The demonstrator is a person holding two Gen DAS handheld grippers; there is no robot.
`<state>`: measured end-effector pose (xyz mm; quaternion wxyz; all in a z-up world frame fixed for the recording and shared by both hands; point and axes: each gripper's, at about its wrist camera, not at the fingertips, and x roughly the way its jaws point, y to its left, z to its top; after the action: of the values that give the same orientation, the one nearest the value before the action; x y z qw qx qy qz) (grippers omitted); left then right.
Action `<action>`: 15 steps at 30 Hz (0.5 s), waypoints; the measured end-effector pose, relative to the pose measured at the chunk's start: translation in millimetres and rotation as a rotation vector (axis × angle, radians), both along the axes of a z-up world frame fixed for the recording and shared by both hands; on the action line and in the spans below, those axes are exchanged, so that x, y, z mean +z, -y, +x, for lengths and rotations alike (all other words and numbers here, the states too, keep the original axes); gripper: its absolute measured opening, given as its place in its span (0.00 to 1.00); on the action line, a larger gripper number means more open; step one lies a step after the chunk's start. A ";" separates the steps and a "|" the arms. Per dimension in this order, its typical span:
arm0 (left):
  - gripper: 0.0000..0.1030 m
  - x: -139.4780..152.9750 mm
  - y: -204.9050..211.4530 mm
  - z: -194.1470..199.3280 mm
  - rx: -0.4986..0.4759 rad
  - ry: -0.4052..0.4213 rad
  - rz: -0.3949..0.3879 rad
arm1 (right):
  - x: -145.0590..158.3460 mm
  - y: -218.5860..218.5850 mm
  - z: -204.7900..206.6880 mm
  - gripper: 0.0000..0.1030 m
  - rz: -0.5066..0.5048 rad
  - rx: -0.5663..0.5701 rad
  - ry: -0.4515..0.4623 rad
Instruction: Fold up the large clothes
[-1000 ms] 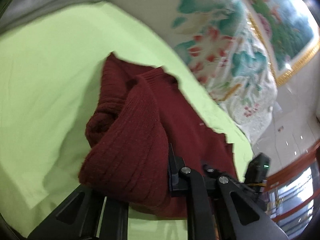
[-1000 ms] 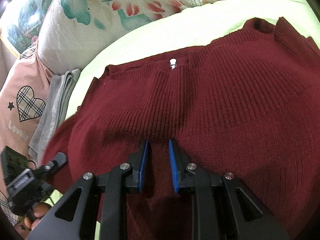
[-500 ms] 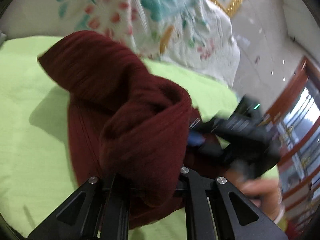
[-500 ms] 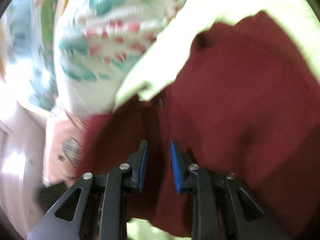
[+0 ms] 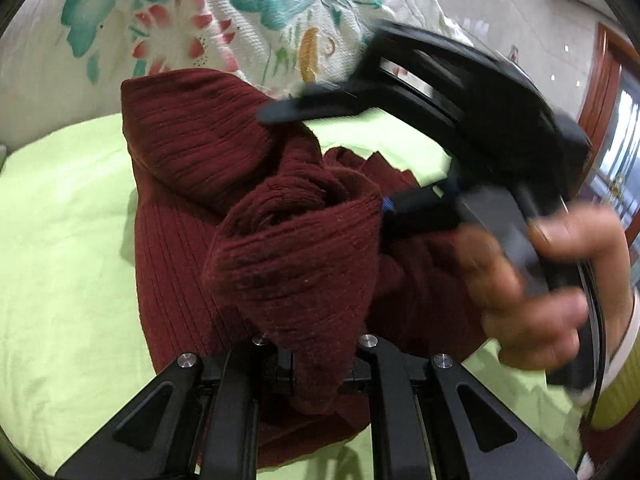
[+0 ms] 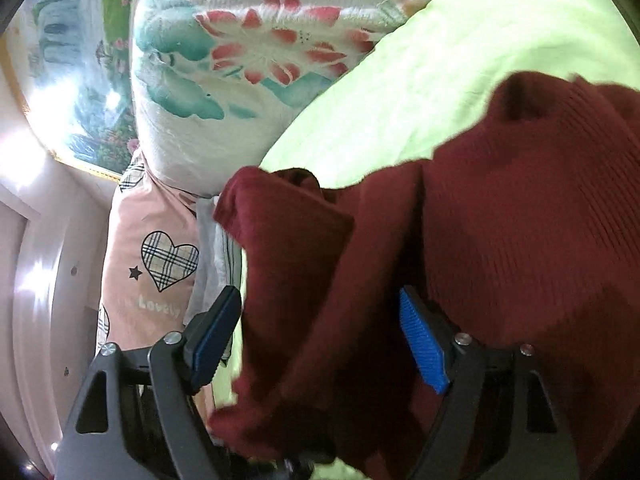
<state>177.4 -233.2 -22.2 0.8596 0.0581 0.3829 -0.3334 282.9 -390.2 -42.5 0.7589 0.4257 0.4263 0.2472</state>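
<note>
Dark red ribbed knit sweater (image 5: 188, 152) is bunched on the lime-green bed sheet (image 5: 60, 240), below the floral quilted pillow (image 5: 200, 20). Left gripper (image 5: 316, 364) is clamped on a rolled fold of it, knit bulging up between the fingers. Right gripper (image 6: 320, 340): jaws opening, cloth draped loose between the blue pads (image 6: 422, 344), not pinched. Fold runs straight ahead of the left fingers, so the left hand controls the next move; right needs a fresh edge.

Black two-finger grippers, left gripper (image 5: 316, 364) with silver screws, right gripper (image 6: 320, 340) with ribbed blue pads (image 6: 422, 344), yellow-green sleeve (image 5: 612, 396) with white cuff
</note>
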 end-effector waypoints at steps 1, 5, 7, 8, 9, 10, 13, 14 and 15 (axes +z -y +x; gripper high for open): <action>0.09 -1.0 1.1 -3.1 -0.003 0.012 0.020 | 0.2 -2.9 10.2 0.77 -0.006 0.017 -0.006; 0.09 -1.1 10.1 -12.4 -0.023 0.066 0.079 | 6.3 -13.6 34.9 0.44 -0.169 0.066 -0.016; 0.09 1.3 10.0 -15.0 -0.025 0.077 0.084 | 3.6 -8.9 40.9 0.15 -0.174 0.070 -0.044; 0.09 3.7 9.4 -15.7 -0.026 0.078 0.080 | 4.4 -3.1 39.3 0.14 -0.177 0.064 -0.036; 0.09 8.1 9.6 -15.7 -0.028 0.076 0.071 | 7.6 2.2 35.8 0.13 -0.177 0.058 -0.018; 0.09 13.2 10.9 -15.2 -0.035 0.076 0.060 | 12.4 8.0 30.6 0.13 -0.169 0.049 0.003; 0.10 31.0 21.8 -24.5 -0.082 0.079 0.007 | 34.4 32.7 6.6 0.13 -0.156 0.010 0.089; 0.10 34.6 29.2 -26.6 -0.095 0.078 0.002 | 41.1 43.2 -2.0 0.13 -0.164 -0.009 0.116; 0.10 38.0 40.1 -26.9 -0.109 0.075 0.000 | 44.9 53.7 -9.2 0.13 -0.176 -0.027 0.130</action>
<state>150.5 -273.3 15.8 0.8538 0.0914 0.3467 -0.3775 273.7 -443.9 2.4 0.8226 0.3461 0.3907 0.2255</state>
